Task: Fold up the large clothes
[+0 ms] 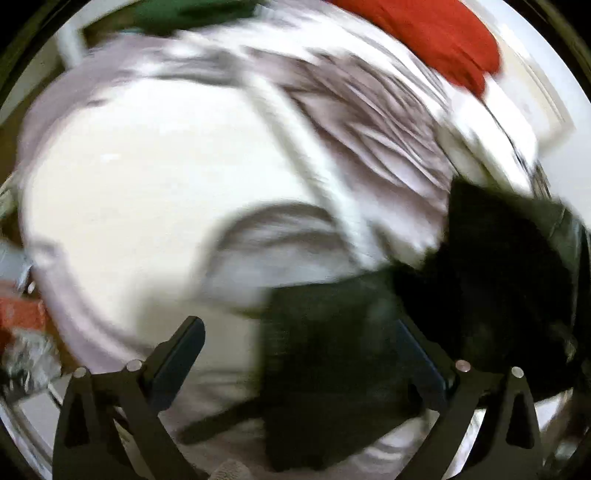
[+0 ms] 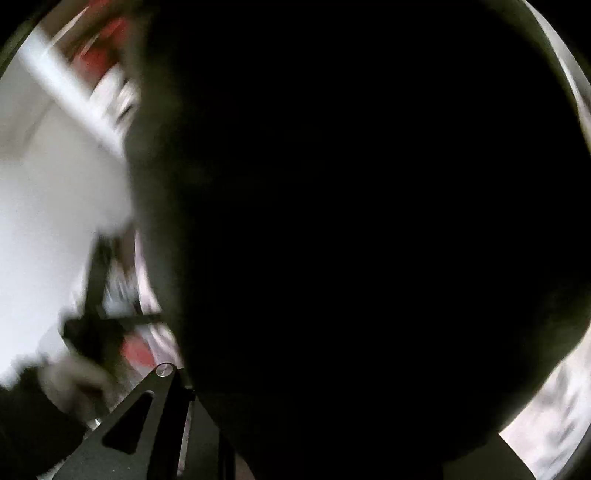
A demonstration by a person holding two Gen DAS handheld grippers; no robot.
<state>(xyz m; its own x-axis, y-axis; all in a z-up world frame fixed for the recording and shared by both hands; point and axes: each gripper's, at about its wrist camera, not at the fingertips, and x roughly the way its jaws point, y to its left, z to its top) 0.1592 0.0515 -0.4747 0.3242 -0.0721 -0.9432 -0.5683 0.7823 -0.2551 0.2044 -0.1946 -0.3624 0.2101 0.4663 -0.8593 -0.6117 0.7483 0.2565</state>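
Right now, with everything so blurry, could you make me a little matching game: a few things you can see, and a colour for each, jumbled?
Things:
1. big garment spread out in the left camera
2. cloth at the top right
3. cloth at the top left
4. garment between the left gripper's fingers

Colours:
A. green
B. black
C. pale lilac-white
D. red

Pairs: 1-C, 2-D, 3-A, 4-B

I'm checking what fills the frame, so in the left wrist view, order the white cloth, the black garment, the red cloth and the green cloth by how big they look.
1. White cloth
2. Black garment, though it is nearest the lens, which inflates it
3. Red cloth
4. Green cloth, cut off by the frame edge

All are blurred.
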